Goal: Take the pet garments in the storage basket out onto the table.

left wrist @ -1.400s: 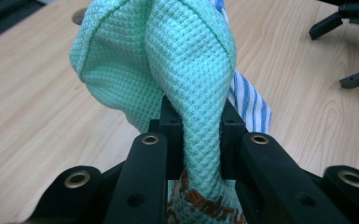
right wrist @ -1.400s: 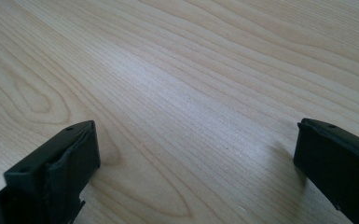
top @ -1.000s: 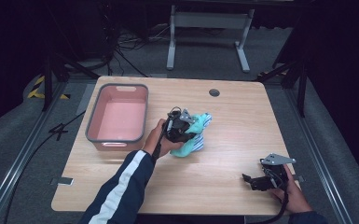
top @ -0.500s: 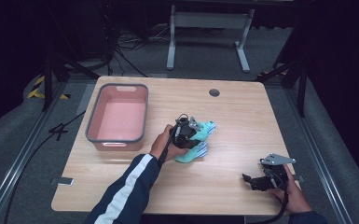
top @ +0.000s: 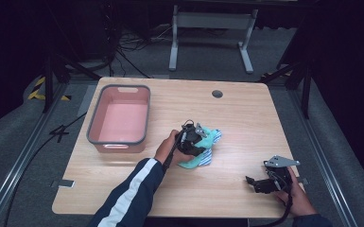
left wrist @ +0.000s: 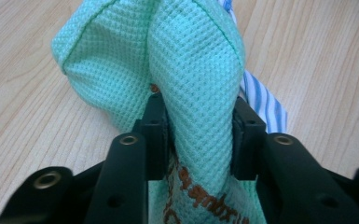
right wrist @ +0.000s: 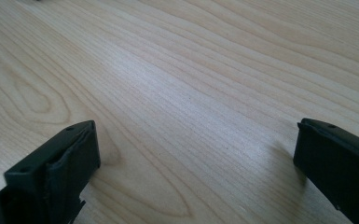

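Lettering coming into sight on the green cloth (left wrist: 191,79): brown embroidered characters run up the fold that sits between the left gripper's (left wrist: 193,121) jaws, low in the left gripper view. The strokes are there, stitched in a line along the waffle weave, but the fold bends them and the jaws cover part of the row, so no word can be made out for certain. A small brown mark also peeks out higher up, at the crease by the jaw, too little of it to read. On the floor off the table's far left corner, yellow and black hazard stripes (top: 42,90). Nothing else carries readable text.
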Available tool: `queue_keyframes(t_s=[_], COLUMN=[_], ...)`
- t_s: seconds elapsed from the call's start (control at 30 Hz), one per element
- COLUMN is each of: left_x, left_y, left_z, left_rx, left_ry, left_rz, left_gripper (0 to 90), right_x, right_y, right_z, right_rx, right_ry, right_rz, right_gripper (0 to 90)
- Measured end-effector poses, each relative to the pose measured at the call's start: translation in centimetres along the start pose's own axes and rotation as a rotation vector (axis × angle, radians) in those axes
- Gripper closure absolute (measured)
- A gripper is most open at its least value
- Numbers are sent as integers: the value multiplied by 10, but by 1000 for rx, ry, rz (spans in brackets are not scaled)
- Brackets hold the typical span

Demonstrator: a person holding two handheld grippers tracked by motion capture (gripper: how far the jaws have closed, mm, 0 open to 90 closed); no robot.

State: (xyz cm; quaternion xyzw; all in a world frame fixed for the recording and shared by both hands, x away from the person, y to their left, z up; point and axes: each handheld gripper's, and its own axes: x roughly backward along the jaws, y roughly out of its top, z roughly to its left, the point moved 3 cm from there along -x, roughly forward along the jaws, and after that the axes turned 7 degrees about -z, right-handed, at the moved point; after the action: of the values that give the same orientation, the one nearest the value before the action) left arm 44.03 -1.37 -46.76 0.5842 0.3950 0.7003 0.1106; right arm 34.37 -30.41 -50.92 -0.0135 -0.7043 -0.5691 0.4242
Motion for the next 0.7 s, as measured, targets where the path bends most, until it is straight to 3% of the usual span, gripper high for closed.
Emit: queue_keyframes(t_s=[0.3,0.5,0.7], left_x=[3,8,16], left_y=[2,5,9], left_z=[-1,-1,-2], left_rx=[5,-1,-6], left_ry=[38,26,49], left_rz=[0,-27,-32], left_gripper=[418,351,240], right_x=[0,0,0], right_y=[0,0,0], right_z=[0,0,0], right_rx=[0,0,0], right_ry=[0,0,0], right_rz=[1,1,0], right_gripper=[5,5,5])
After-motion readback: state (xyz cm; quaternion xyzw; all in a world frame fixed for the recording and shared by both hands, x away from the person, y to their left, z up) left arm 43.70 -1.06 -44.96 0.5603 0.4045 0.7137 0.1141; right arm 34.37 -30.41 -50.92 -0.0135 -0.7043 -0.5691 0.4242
